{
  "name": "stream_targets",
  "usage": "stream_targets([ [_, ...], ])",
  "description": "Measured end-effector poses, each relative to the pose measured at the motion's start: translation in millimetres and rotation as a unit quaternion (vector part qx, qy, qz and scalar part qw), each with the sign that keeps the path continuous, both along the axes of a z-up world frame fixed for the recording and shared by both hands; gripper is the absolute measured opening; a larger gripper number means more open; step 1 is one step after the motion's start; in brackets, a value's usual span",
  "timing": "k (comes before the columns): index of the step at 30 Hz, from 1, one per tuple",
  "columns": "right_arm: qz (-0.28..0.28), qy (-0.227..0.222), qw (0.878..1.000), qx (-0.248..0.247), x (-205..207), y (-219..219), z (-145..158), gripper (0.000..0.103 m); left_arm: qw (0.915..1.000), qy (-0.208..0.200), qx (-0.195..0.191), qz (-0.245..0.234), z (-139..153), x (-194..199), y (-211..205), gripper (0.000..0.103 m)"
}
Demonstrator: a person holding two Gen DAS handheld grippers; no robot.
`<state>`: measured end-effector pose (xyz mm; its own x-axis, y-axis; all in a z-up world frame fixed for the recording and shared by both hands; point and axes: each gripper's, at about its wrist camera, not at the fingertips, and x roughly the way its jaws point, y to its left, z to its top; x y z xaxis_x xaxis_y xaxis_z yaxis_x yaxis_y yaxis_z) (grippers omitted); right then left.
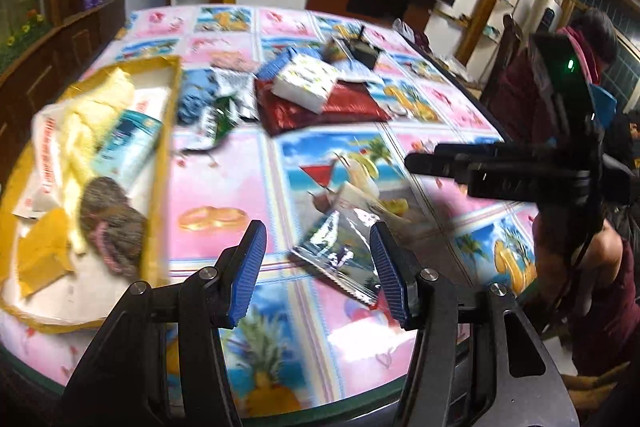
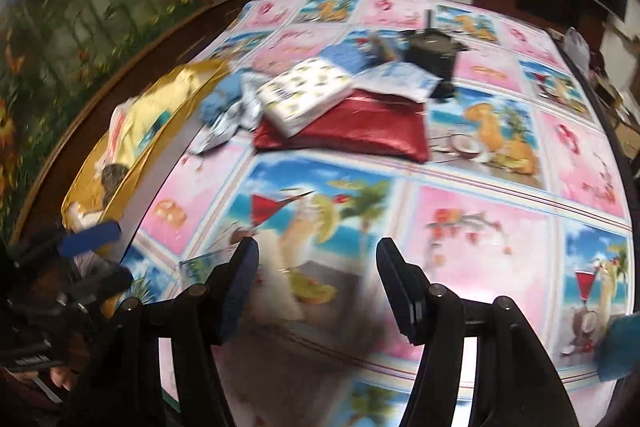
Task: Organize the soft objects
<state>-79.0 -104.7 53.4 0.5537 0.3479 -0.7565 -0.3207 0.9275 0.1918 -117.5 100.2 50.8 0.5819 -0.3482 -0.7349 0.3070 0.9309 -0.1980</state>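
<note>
Both my tongs gaping, empty: left gripper (image 1: 318,267) over one crinkly clear plastic sachet (image 1: 340,259), pads not touching it; right gripper (image 2: 316,283) over bare glossy tablecloth (image 2: 480,227). One gold box (image 1: 160,155) at left holds soft items. One red satin pillow (image 2: 360,131), one napkin pack (image 2: 304,95) on top.

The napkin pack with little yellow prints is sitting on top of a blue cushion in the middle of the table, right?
Not quite: the napkin pack rests on a red cushion, not a blue one. The right wrist view shows it clearly, in the middle of the table.
</note>
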Motion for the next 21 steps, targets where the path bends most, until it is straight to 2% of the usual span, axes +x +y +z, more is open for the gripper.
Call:
stream_targets([
  [5, -0.024, 0.025, 0.999, 0.029, 7.9, -25.6, -8.5, 0.061, 0.9986, 0.011, 0.008, -0.05, -19.4, 10.7, -26.7, 0.054],
  [9, -0.032, 0.036, 0.998, 0.04, 12.0, -32.7, -13.7, 0.061, 0.9955, 0.028, -0.006, -0.09, -32.6, 27.6, -36.9, 0.054],
  [14, -0.037, 0.035, 0.998, 0.041, 16.2, -35.8, -11.6, 0.061, 0.9951, 0.021, 0.004, -0.097, -35.1, 39.3, -44.7, 0.054],
  [17, -0.037, 0.038, 0.998, 0.041, 23.8, -32.1, -9.1, 0.061, 0.9948, 0.02, 0.006, -0.099, -36.3, 42.7, -48.2, 0.061],
  [21, -0.026, 0.036, 0.998, 0.043, 37.7, -17.9, -1.2, 0.061, 0.9947, 0.033, 0.005, -0.098, -39.1, 50.1, -46.3, 0.064],
])
